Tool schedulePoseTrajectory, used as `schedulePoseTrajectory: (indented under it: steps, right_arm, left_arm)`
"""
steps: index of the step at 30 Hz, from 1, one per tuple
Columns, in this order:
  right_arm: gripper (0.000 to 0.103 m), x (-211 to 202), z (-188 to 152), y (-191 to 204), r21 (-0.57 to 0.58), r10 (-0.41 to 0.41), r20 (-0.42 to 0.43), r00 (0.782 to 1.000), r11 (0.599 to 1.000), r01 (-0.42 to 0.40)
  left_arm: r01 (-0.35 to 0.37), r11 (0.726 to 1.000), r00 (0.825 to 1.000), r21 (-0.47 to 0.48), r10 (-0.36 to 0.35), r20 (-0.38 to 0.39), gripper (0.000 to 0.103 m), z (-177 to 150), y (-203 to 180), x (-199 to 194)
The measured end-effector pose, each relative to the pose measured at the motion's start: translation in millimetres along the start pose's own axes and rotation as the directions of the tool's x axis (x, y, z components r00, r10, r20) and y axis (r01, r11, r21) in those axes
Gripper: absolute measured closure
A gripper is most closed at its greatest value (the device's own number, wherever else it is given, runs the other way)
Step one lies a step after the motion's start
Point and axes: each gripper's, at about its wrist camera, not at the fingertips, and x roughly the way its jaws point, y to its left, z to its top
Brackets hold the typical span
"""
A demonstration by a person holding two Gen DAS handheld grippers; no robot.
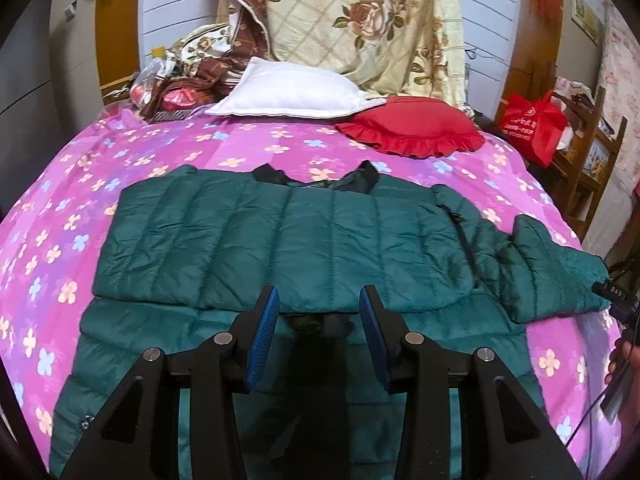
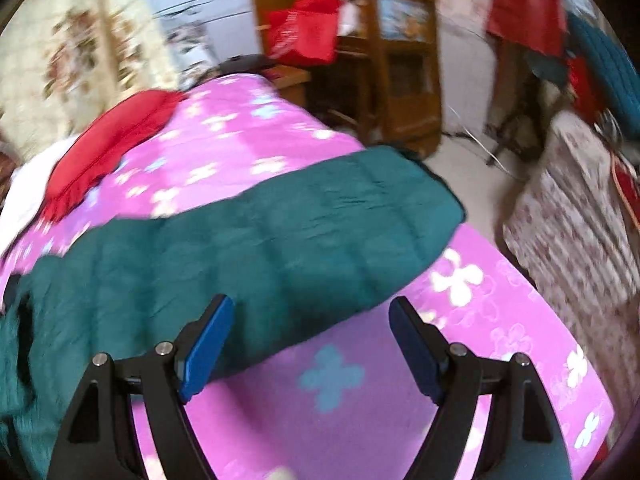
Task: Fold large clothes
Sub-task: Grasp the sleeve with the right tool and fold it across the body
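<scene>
A dark green quilted puffer jacket point(image 1: 288, 240) lies spread on the pink flowered bedspread point(image 1: 60, 208), its left sleeve folded across the body and its black collar at the far side. Its right sleeve point(image 1: 552, 264) stretches toward the bed's right edge. My left gripper point(image 1: 318, 300) is open and empty, hovering over the jacket's near part. In the blurred right wrist view the right gripper point(image 2: 310, 312) is open and empty, just short of the green sleeve point(image 2: 280, 240) lying across the bedspread point(image 2: 480, 320).
A white pillow point(image 1: 292, 92), a red frilled cushion point(image 1: 416, 128) and piled floral bedding point(image 1: 360, 20) sit at the head of the bed. A red bag point(image 1: 532, 124) and a wooden shelf point(image 2: 404, 60) stand beyond the bed's right edge.
</scene>
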Motion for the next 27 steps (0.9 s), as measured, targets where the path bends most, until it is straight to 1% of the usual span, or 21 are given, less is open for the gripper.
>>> schedulePoseTrajectory:
  steps: [2,6,8,9,10,12,13,14,16,18,20,23,25,27]
  right_arm:
    - [0.020,10.9,6.9,-13.3,0.041,-0.016,-0.004,1.000,0.999,0.016]
    - [0.020,39.5,19.1,-35.9,0.142,-0.016,-0.035,0.999,0.990,0.021]
    - [0.018,51.7,23.0,-40.7,0.167,-0.015,-0.050,0.999,0.986,0.023]
    - [0.018,52.1,25.4,-40.5,0.168,-0.025,-0.027,0.999,0.985,0.029]
    - [0.019,54.0,26.7,-39.9,0.173,-0.026,-0.032,0.999,0.984,0.031]
    - [0.035,56.8,30.9,-36.5,0.152,-0.032,-0.014,0.999,0.988,0.034]
    - [0.065,57.8,32.3,-34.0,0.134,-0.037,-0.010,0.999,0.990,0.038]
    - [0.087,59.0,33.8,-33.0,0.122,-0.030,-0.013,0.999,0.992,0.031]
    - [0.089,52.0,37.3,-32.9,0.120,0.020,-0.010,1.000,0.993,-0.019]
    - [0.090,30.4,41.4,-27.7,0.092,0.068,0.038,0.997,0.993,-0.071]
    - [0.091,7.2,45.8,-19.6,0.045,0.129,0.079,0.988,0.990,-0.133]
    - [0.091,-37.7,53.2,4.9,-0.046,0.239,0.126,0.963,0.971,-0.235]
    - [0.091,-65.7,57.4,27.8,-0.106,0.313,0.143,0.939,0.948,-0.300]
    - [0.091,-88.2,58.9,54.5,-0.163,0.380,0.142,0.914,0.920,-0.357]
  left_arm:
    - [-0.008,1.000,1.000,-0.001,0.008,0.001,0.080,0.9,8.2,-1.3]
    - [-0.040,0.999,0.999,0.004,0.040,0.027,0.080,2.6,30.4,-11.9]
    - [-0.055,0.998,0.998,-0.002,0.055,0.033,0.080,2.9,41.5,-16.0]
    - [-0.067,0.998,0.997,-0.012,0.067,0.035,0.080,2.9,50.3,-17.9]
    - [-0.074,0.997,0.997,-0.020,0.075,0.034,0.080,3.4,56.2,-18.6]
    - [-0.095,0.995,0.995,-0.043,0.096,0.028,0.080,3.2,70.9,-18.9]
    - [-0.102,0.993,0.994,-0.053,0.103,0.025,0.080,2.9,76.0,-18.6]
    - [-0.107,0.992,0.994,-0.065,0.109,0.020,0.080,2.3,82.0,-18.7]
    - [-0.109,0.990,0.994,-0.093,0.111,0.014,0.080,0.5,93.9,-19.5]
    - [-0.111,0.988,0.994,-0.111,0.113,0.010,0.080,-1.8,101.8,-21.0]
    - [-0.111,0.987,0.994,-0.116,0.113,0.010,0.080,-3.4,106.8,-24.0]
    - [-0.110,0.988,0.994,-0.105,0.112,0.017,0.080,-3.9,108.5,-28.3]
    - [-0.106,0.989,0.994,-0.102,0.109,0.023,0.080,-3.6,109.7,-29.6]
    - [-0.101,0.989,0.994,-0.109,0.104,0.023,0.080,-3.5,113.2,-29.6]
